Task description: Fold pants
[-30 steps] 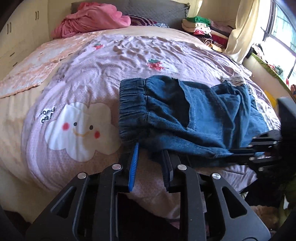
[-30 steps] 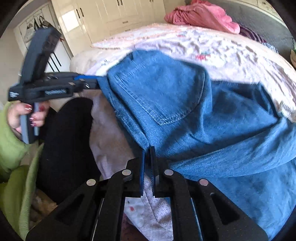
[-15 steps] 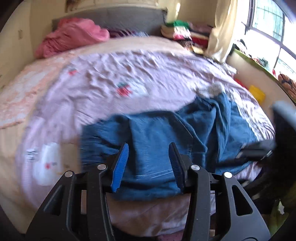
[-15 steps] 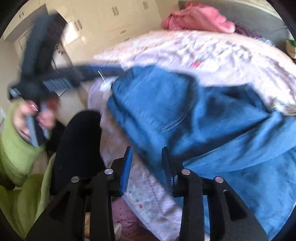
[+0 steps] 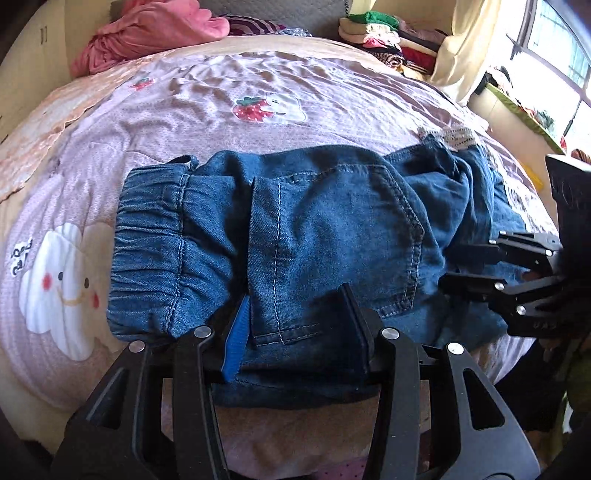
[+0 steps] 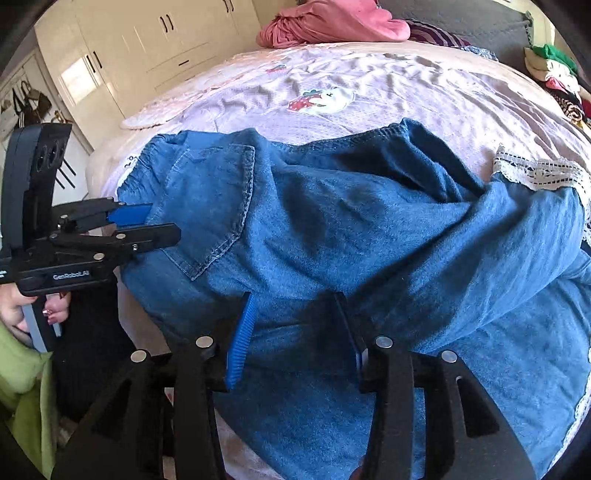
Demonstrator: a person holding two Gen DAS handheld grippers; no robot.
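Observation:
Blue denim pants lie folded lengthwise on the bed, elastic waistband at the left, back pocket on top. They fill the right wrist view, with a white lace hem at the right. My left gripper is open, its fingers straddling the pants' near edge by the waistband. My right gripper is open over the pants' near edge further along the legs. The right gripper shows in the left wrist view, the left gripper in the right wrist view.
The bed has a pink quilt with cloud and strawberry prints. A pink blanket heap lies at the headboard, stacked clothes at the far right. White wardrobes stand beyond the bed. The bed's near edge is just below both grippers.
Both grippers have opened; a second ago each was pinched on the pants' edge. The pants have dropped flat on the quilt, and both grippers now sit low over the near edge.

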